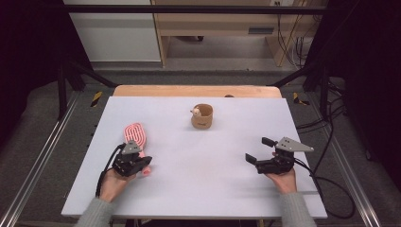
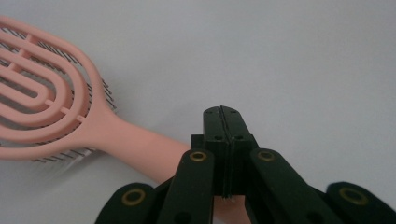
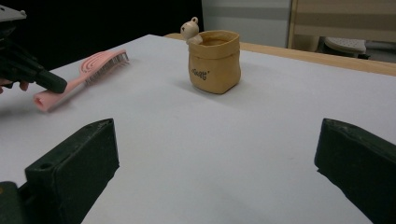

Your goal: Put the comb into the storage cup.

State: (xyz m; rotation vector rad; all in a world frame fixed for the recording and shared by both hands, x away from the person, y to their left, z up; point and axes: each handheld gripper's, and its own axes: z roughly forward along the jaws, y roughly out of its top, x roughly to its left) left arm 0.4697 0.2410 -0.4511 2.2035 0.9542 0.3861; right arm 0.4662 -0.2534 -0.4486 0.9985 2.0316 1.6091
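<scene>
Left gripper (image 2: 223, 112): jaws pressed together with nothing between them, poised above the handle of the pink hairbrush (image 2: 56, 112), whose head lies off to their left | Right gripper (image 3: 215, 168): jaws spread wide, empty | Tan pouch cup (image 3: 215, 60): upright on the white table (image 3: 280, 116), well ahead of the right jaws.

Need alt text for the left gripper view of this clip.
The left hand-held gripper has its black jaws shut together above the handle of a pink hairbrush. The brush lies bristles down on the pale grey table, with its looped head at the left of the picture.
</scene>
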